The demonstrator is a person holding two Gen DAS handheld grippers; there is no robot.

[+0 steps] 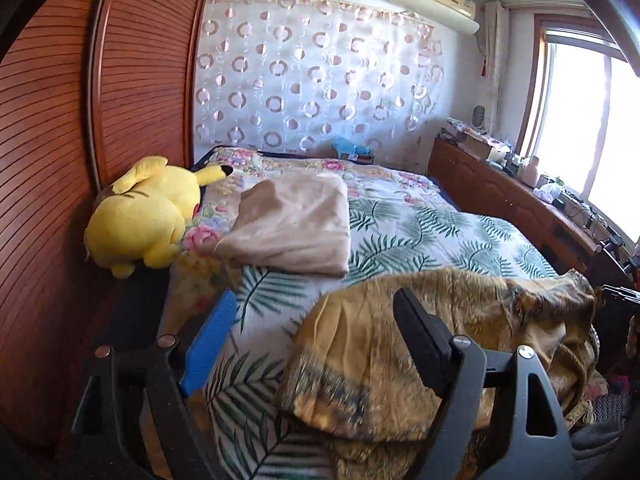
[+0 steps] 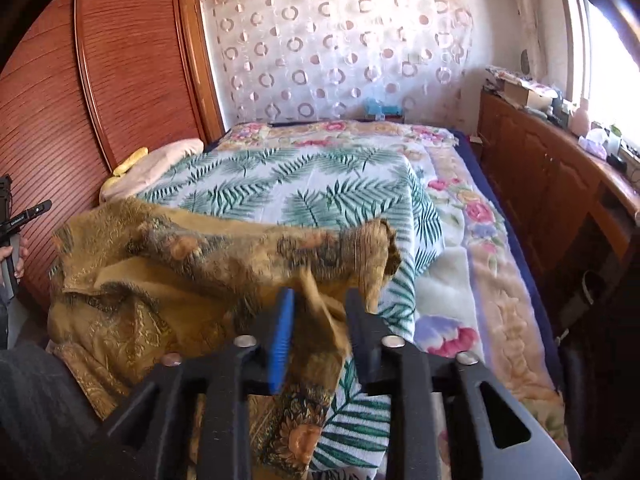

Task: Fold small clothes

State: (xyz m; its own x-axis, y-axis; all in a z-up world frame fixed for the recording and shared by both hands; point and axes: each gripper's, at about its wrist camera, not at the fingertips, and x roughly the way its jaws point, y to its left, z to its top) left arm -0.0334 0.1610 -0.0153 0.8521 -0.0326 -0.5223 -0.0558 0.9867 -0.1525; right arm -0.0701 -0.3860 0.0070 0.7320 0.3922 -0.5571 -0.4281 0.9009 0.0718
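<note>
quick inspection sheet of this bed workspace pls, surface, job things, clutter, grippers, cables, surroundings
surface: bed with a white, green palm-leaf cover over a floral blanket.
job's things: crumpled mustard-gold patterned garment at the near edge, unfolded; a flap of it lies between the right gripper's fingers.
clutter: yellow plush toy at the bed's left edge; folded beige cloth beside it.
grippers: left gripper open, held over the garment's left part, gripping nothing; right gripper part-closed around the flap, firm pinch not clear.
cables: dark wires on the window-side counter, blurred.
surroundings: reddish slatted wooden wardrobe, circle-print sheer curtain, wall air conditioner, bright window.
</note>
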